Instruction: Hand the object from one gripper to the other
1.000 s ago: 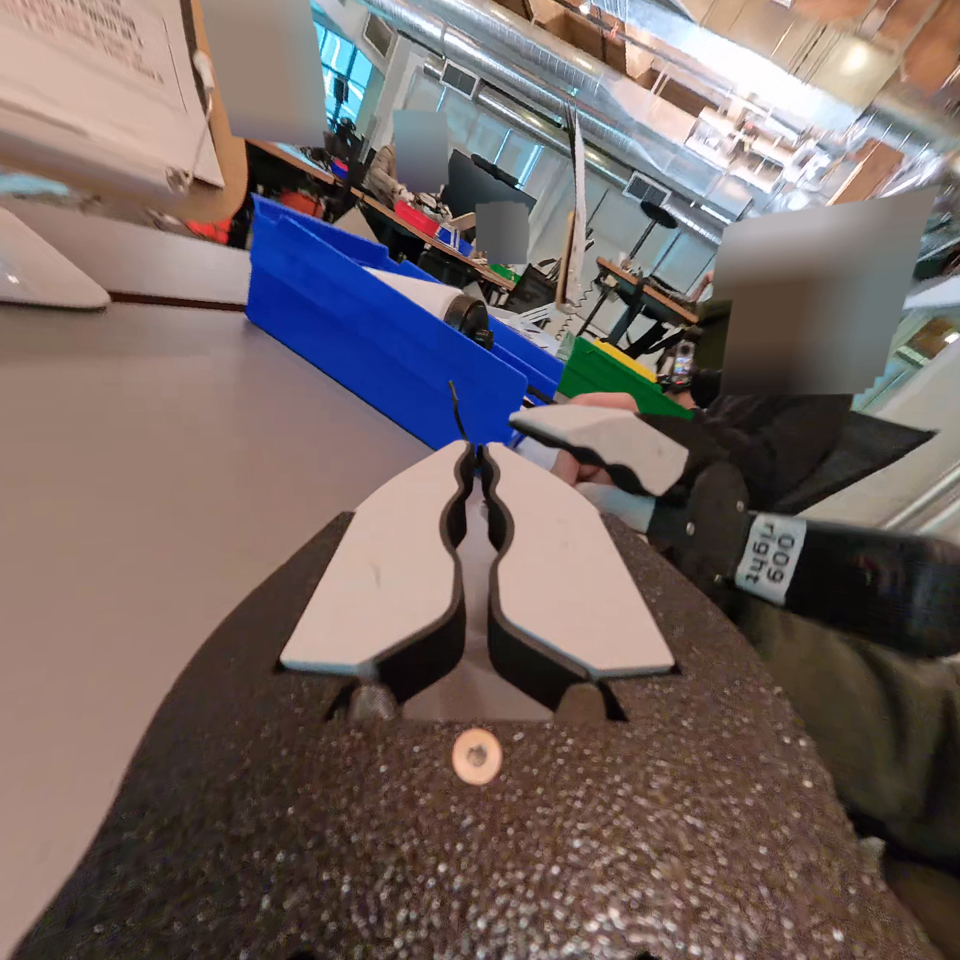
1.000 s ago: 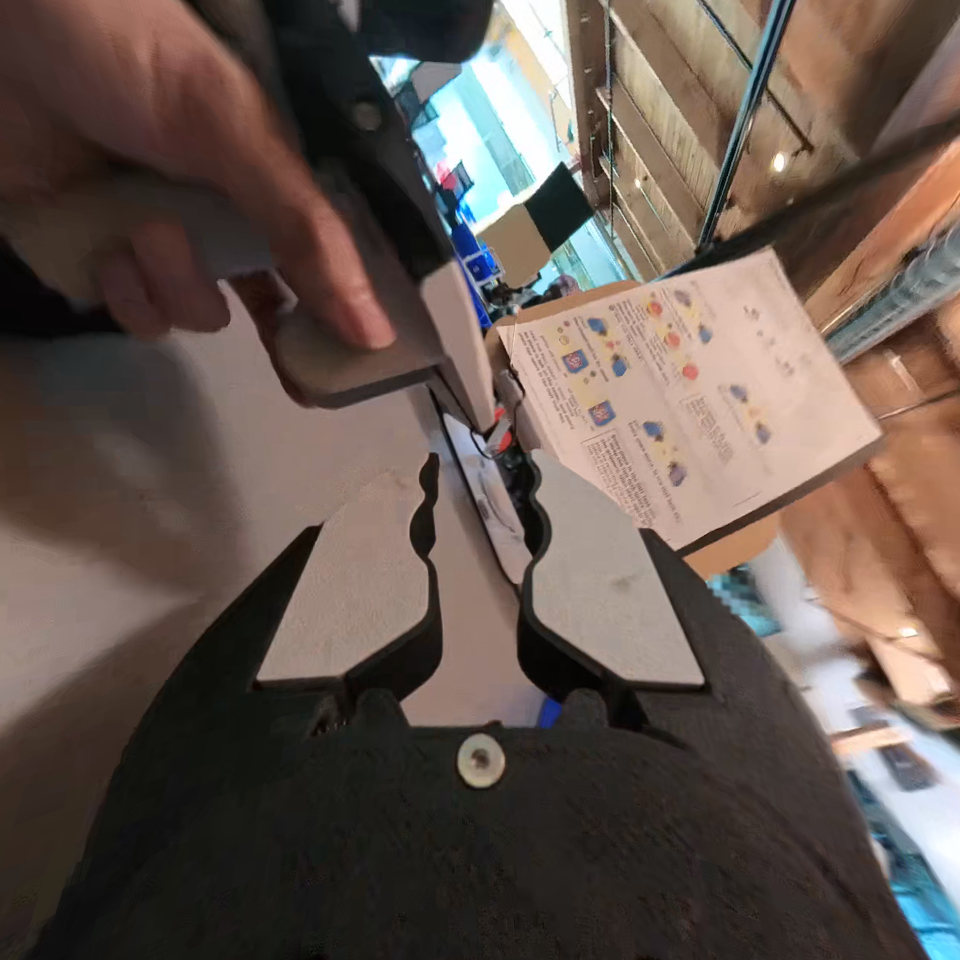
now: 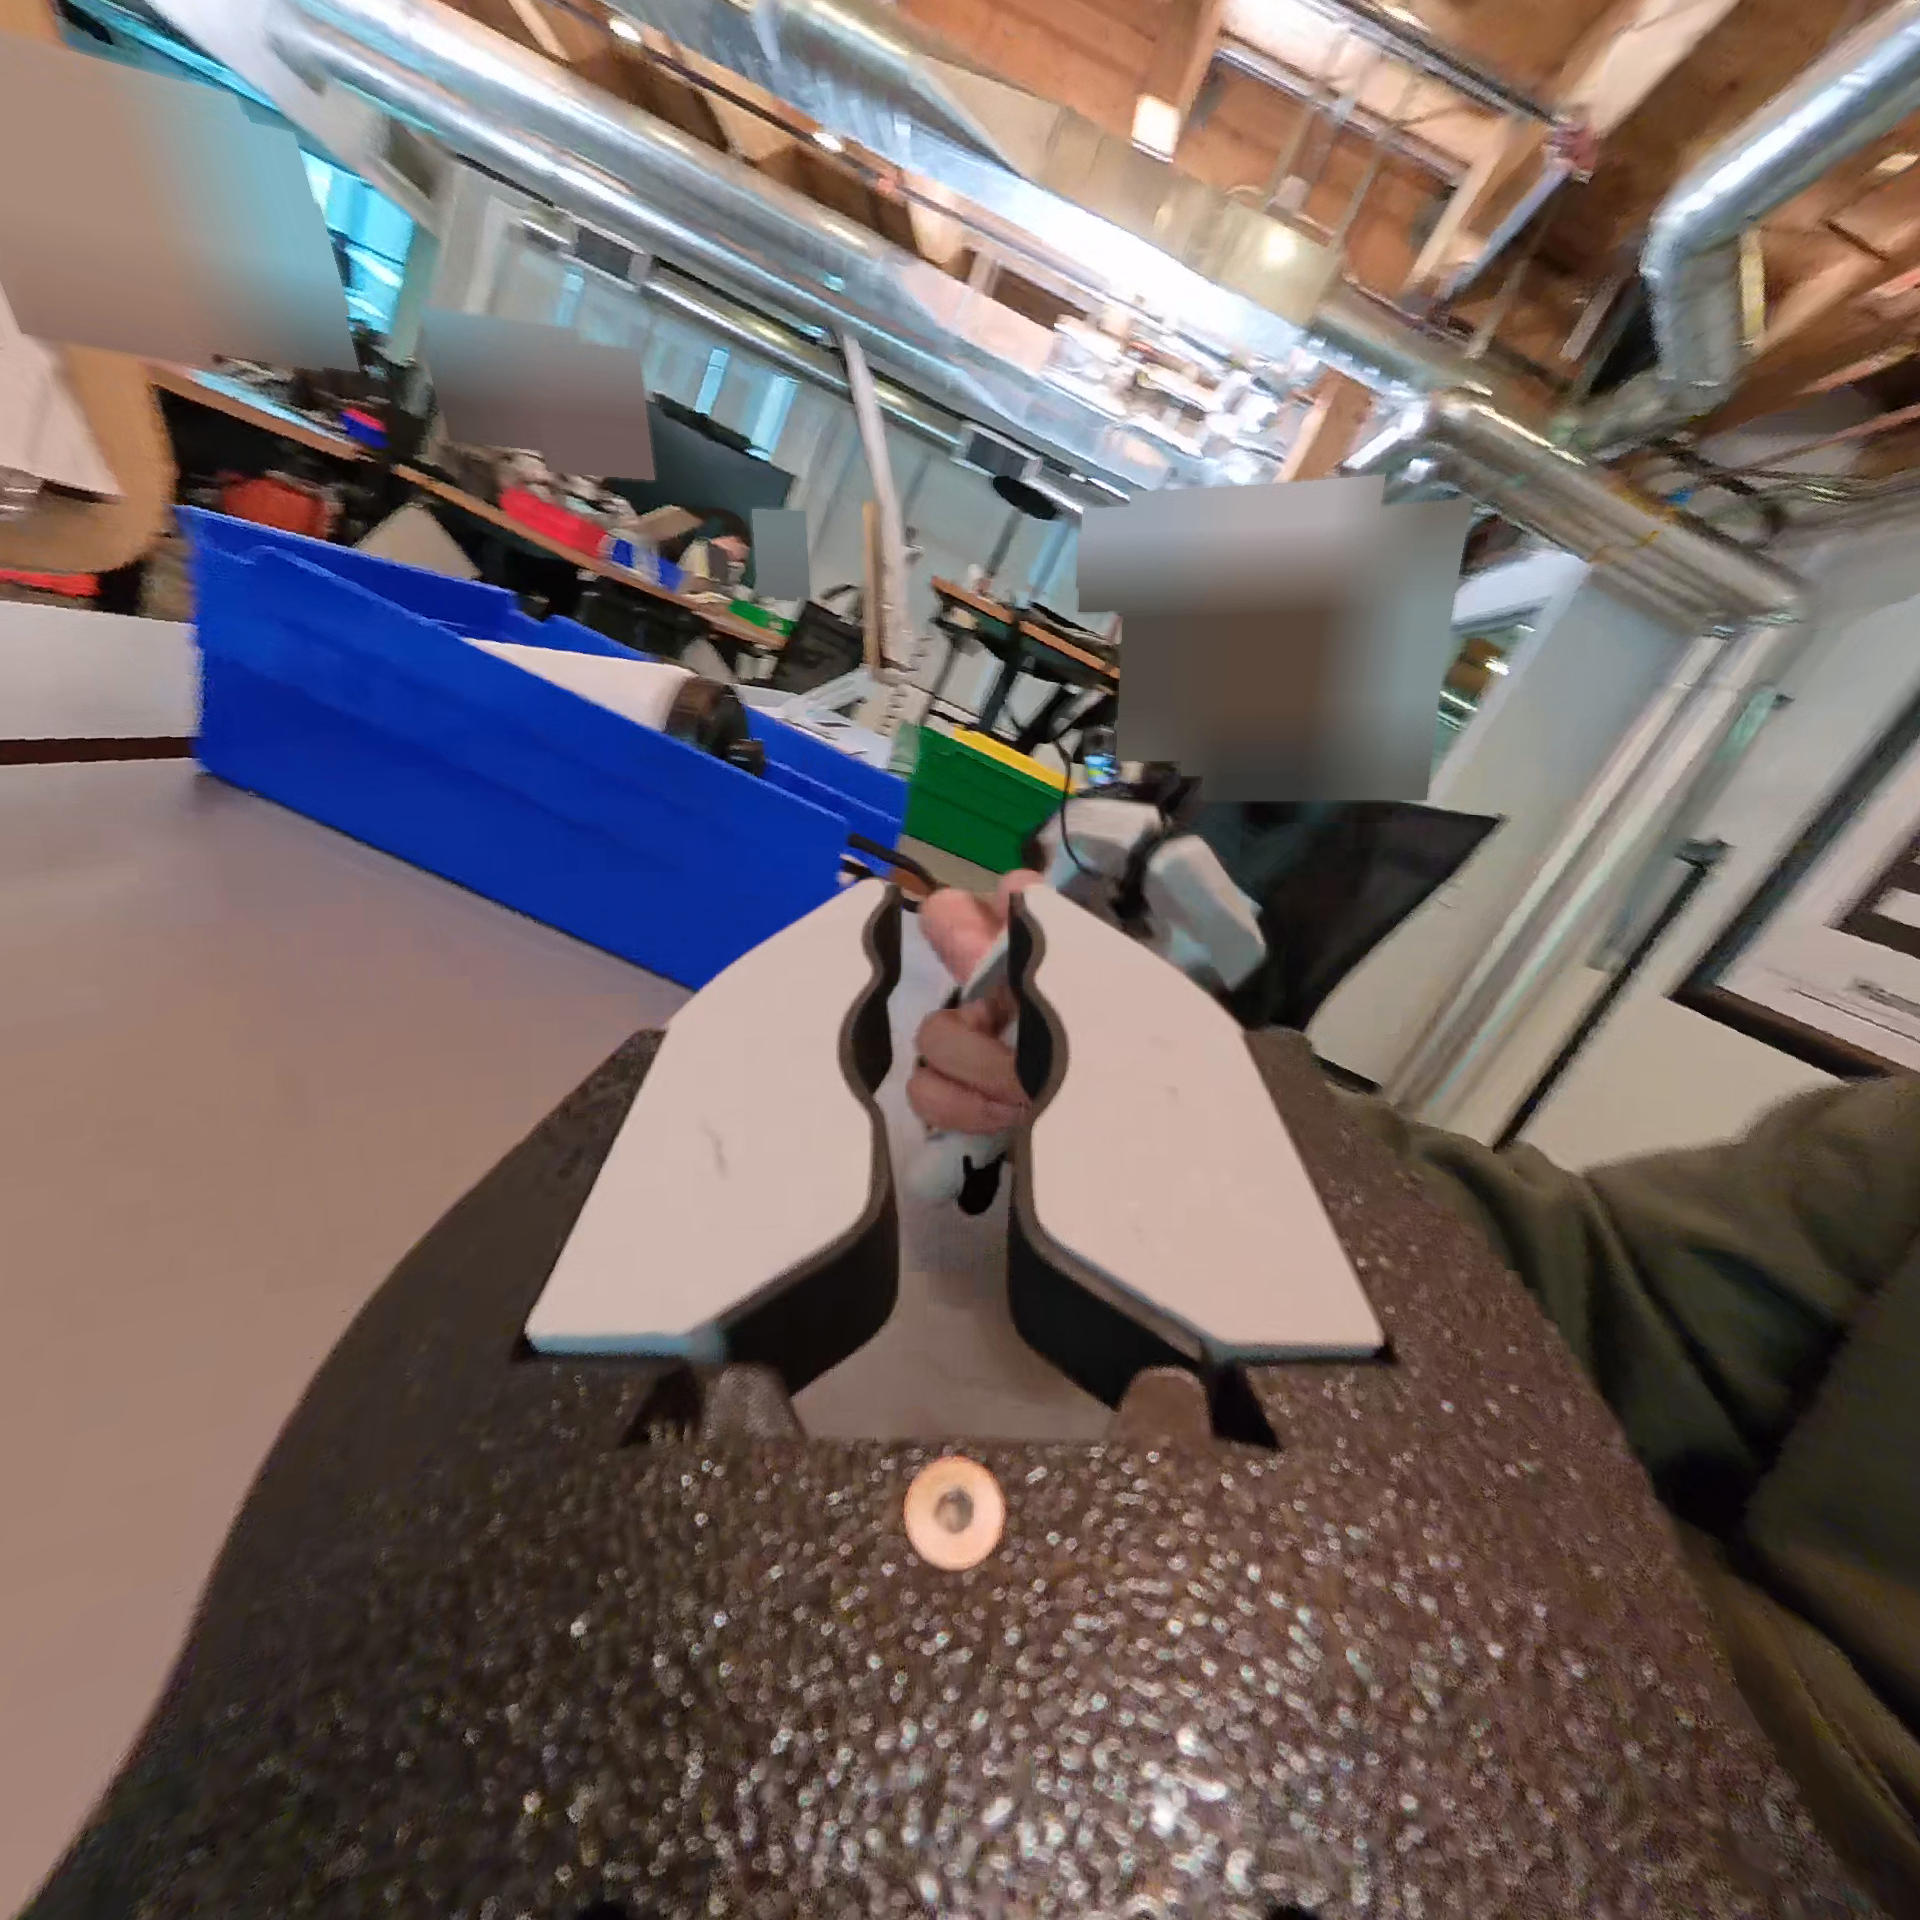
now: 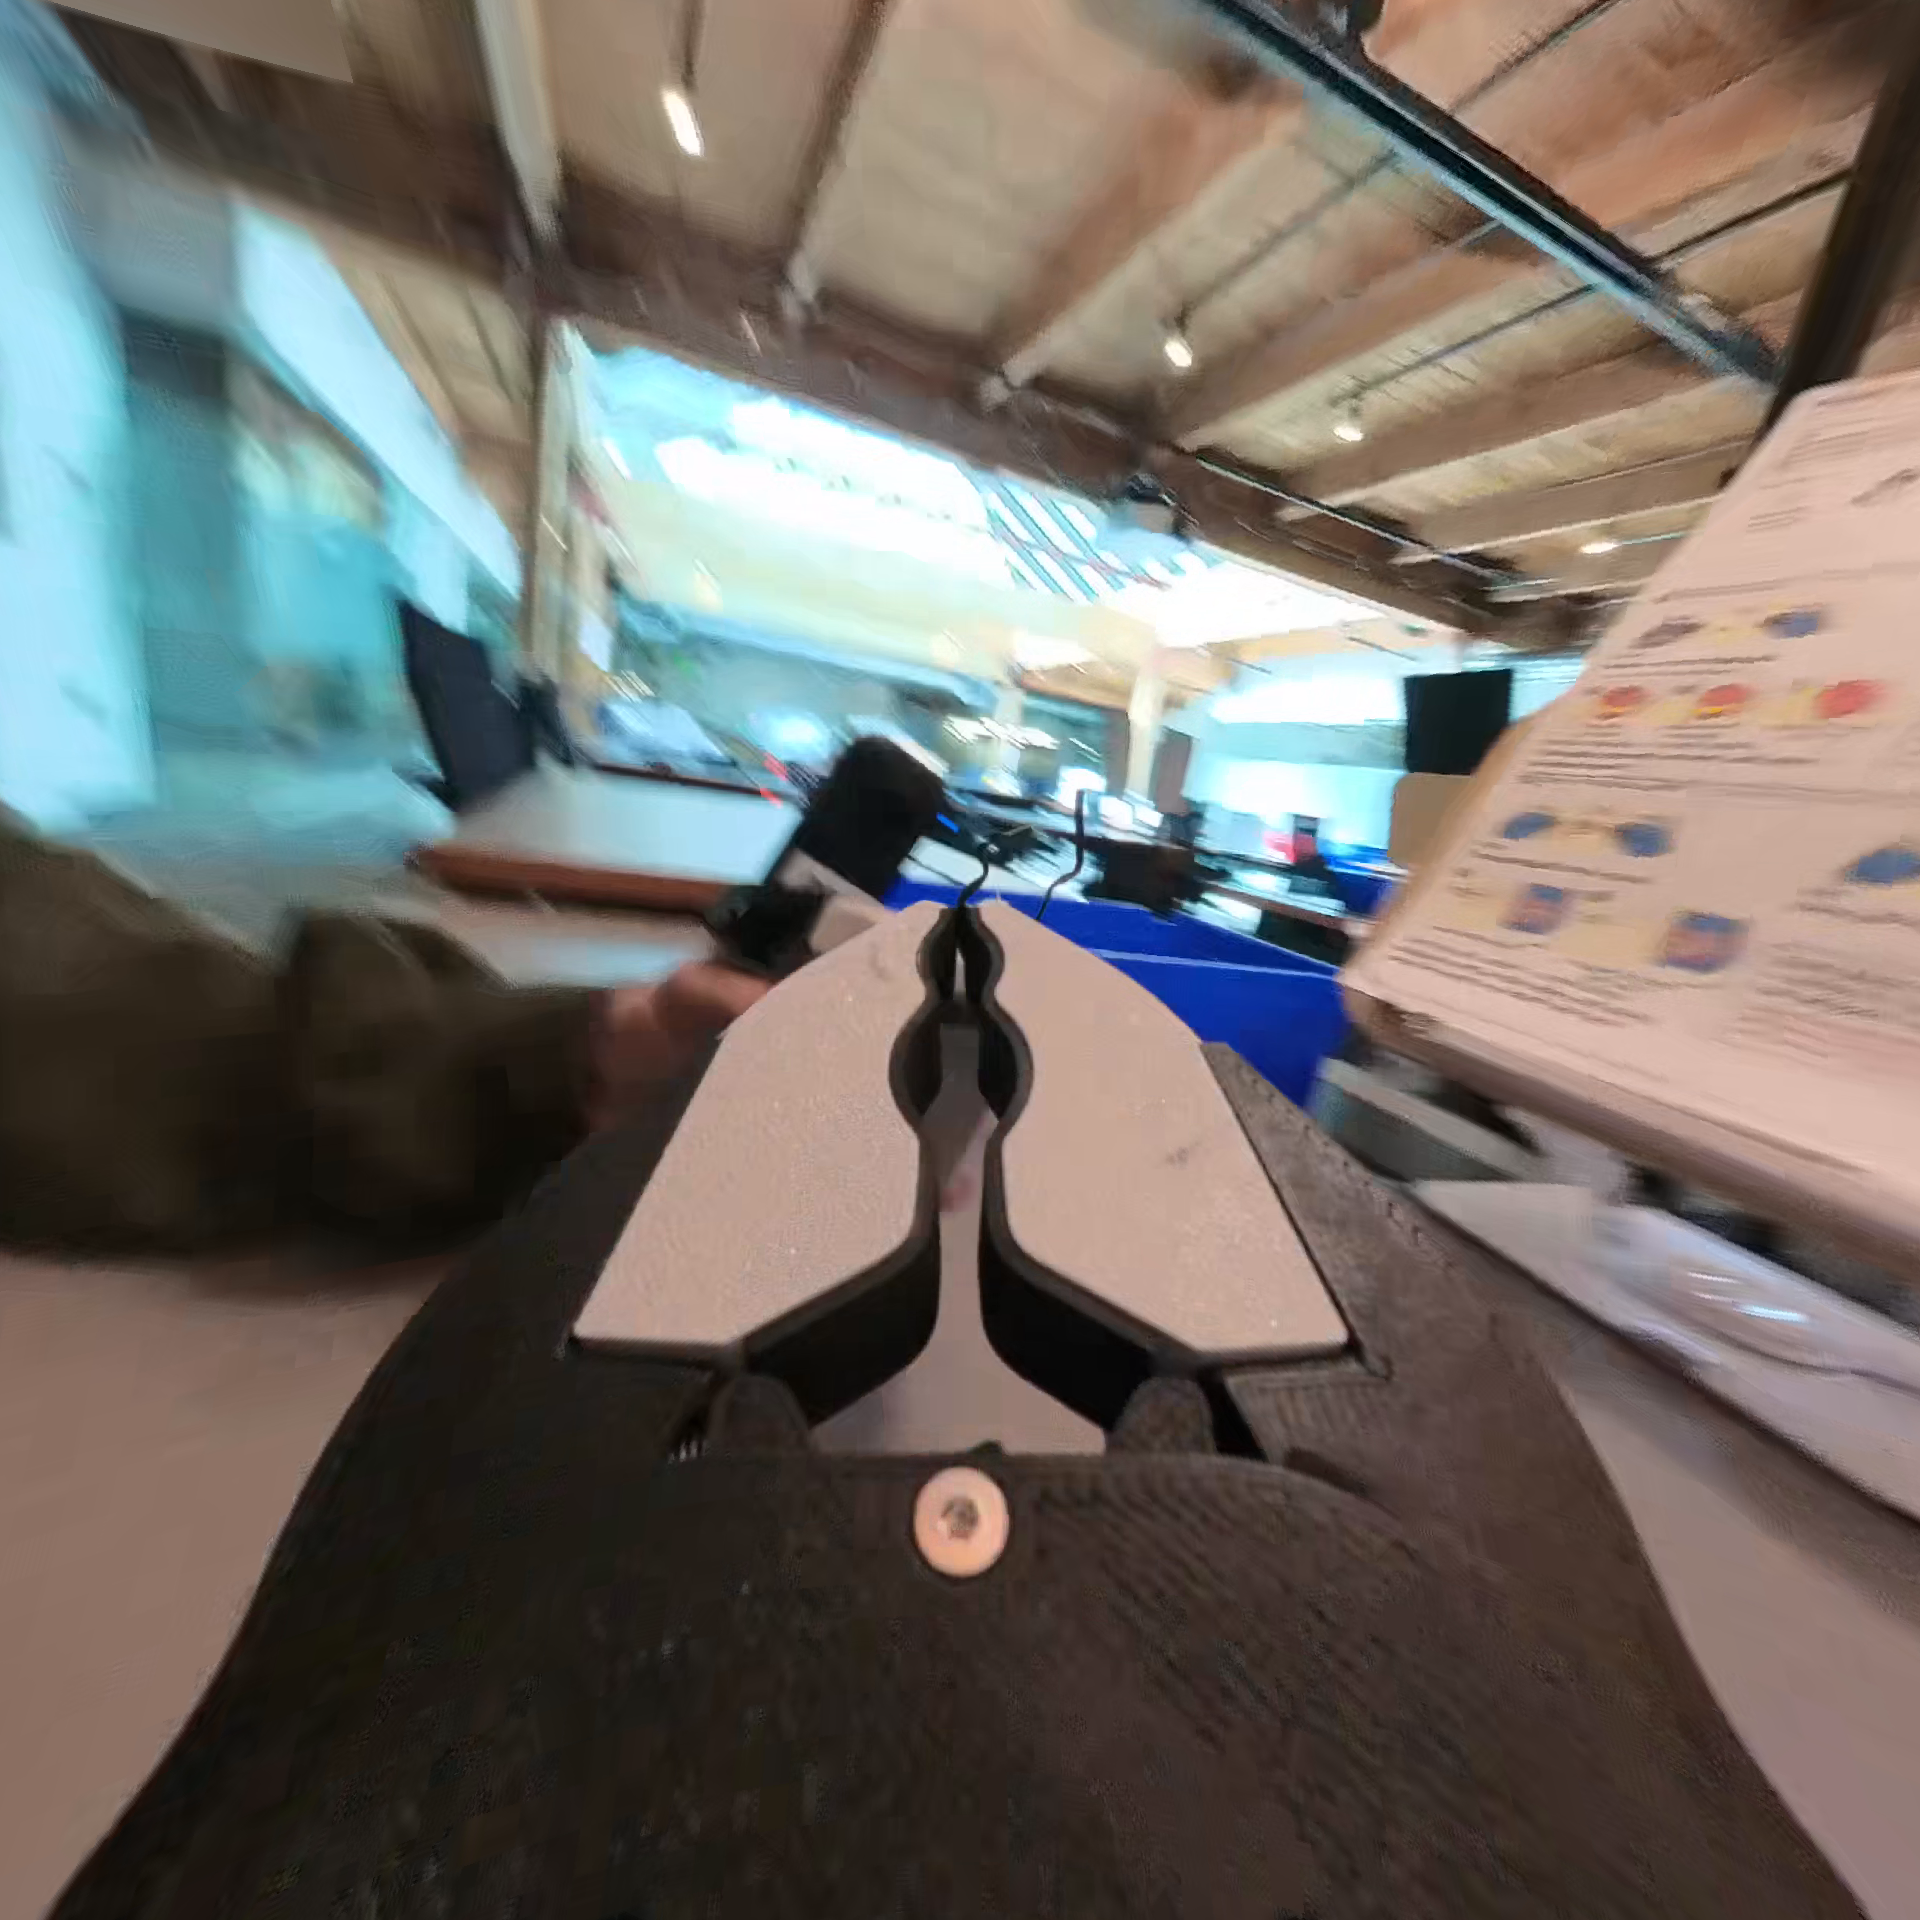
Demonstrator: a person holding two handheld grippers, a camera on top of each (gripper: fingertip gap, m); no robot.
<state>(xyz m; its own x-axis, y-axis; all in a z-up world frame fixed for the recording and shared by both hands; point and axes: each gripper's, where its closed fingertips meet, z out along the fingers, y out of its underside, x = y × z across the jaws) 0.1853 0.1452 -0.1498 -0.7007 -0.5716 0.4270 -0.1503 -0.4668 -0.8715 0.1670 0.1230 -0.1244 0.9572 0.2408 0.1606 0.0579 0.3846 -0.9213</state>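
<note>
A workshop or lab floor in an industrial building — bare wooden ceiling joists (image 3: 1299, 125) run overhead with silver ventilation ducts (image 3: 1538, 457) slung beneath them. Long workbenches (image 3: 582, 540) cluttered with gear recede behind a grey table (image 3: 260, 987), where a blue plastic parts bin (image 3: 499, 748) and a green bin (image 3: 966, 810) sit — and an illustrated instruction sheet (image 4: 1704, 790) is propped.

We find the bin (image 3: 499, 748) on the table (image 3: 260, 1039), left of and beyond the left gripper (image 3: 951, 925) — a roll (image 3: 613, 681) lies inside it.
</note>
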